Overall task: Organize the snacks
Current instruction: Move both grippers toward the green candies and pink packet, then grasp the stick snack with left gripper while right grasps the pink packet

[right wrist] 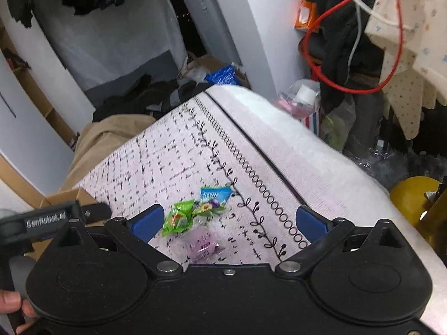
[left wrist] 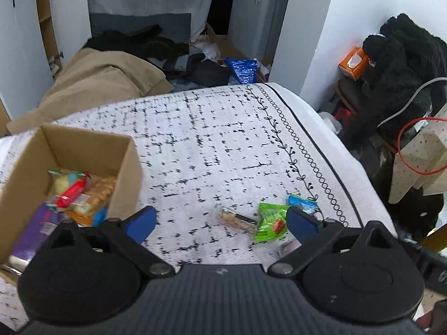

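A cardboard box (left wrist: 123,167) stands at the left on the patterned white cloth (left wrist: 209,139), holding several wrapped snacks (left wrist: 81,192). Loose on the cloth lie a clear-wrapped biscuit bar (left wrist: 236,219), a green packet (left wrist: 269,220) and a blue packet (left wrist: 301,202). My left gripper (left wrist: 222,222) hovers open just above the bar, nothing between its blue pads. In the right wrist view the green packet (right wrist: 178,220), a blue packet (right wrist: 213,194) and a pale pink packet (right wrist: 205,244) lie between the fingers of my open right gripper (right wrist: 230,220). The left gripper's body (right wrist: 47,219) shows at the left.
The cloth's rounded edge (left wrist: 335,145) drops off to the right. Beyond it hang black clothes (left wrist: 405,55), a red cable (right wrist: 349,36) and a spotted cloth (right wrist: 410,55). A tan blanket (left wrist: 97,83) and floor clutter lie behind. A hand (right wrist: 16,307) holds the left gripper's grip.
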`<state>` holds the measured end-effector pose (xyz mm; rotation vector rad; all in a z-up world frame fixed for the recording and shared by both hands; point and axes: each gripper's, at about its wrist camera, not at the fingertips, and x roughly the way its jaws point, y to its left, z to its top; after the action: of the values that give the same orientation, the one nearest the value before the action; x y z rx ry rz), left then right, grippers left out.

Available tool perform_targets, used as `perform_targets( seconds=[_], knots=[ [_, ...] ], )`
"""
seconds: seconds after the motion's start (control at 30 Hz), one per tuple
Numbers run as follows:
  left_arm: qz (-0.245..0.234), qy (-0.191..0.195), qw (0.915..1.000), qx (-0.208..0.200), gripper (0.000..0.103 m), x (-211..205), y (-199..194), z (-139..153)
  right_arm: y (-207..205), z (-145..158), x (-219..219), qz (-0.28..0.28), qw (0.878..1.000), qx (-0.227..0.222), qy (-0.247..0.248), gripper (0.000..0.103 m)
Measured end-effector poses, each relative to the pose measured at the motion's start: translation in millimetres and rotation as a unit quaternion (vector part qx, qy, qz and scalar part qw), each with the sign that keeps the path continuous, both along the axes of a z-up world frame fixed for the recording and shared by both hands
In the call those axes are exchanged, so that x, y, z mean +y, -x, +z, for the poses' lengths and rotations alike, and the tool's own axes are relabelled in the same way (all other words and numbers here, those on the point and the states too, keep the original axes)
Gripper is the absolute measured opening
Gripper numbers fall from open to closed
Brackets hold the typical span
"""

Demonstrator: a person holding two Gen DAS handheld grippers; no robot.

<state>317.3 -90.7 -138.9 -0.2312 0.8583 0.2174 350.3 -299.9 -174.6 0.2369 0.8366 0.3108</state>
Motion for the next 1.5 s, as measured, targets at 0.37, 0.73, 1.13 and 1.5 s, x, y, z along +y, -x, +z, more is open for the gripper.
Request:
perform_targets(
  seconds=[0.37,0.73,1.13,1.5],
  knots=[
    [0.01,0.042,0.9988,0.025,0.074,5.5,-25.0,-37.6,-13.3,-30.5,26.9,0.05,0.998,0.049,0.009,0.064],
    [0.034,0.078,0.9948,0.056,0.059,11.6,-48.7,-72.7,-22.2,-51.2,51.3,0.085,0.993,0.076,0.024,0.062],
    [0.05,0.083,0.993,0.068,0.042,10.5,-62.3,-88.0,-32.6,-68.7,71.2,0.104,0.99,0.082,0.045,0.063],
    [0.042,0.07,0.9958,0.041,0.022,19.6,-52.6,-63.3,-29.2,-58.7,69.5,0.098,0.991,0.065,0.057,0.034]
  ],
)
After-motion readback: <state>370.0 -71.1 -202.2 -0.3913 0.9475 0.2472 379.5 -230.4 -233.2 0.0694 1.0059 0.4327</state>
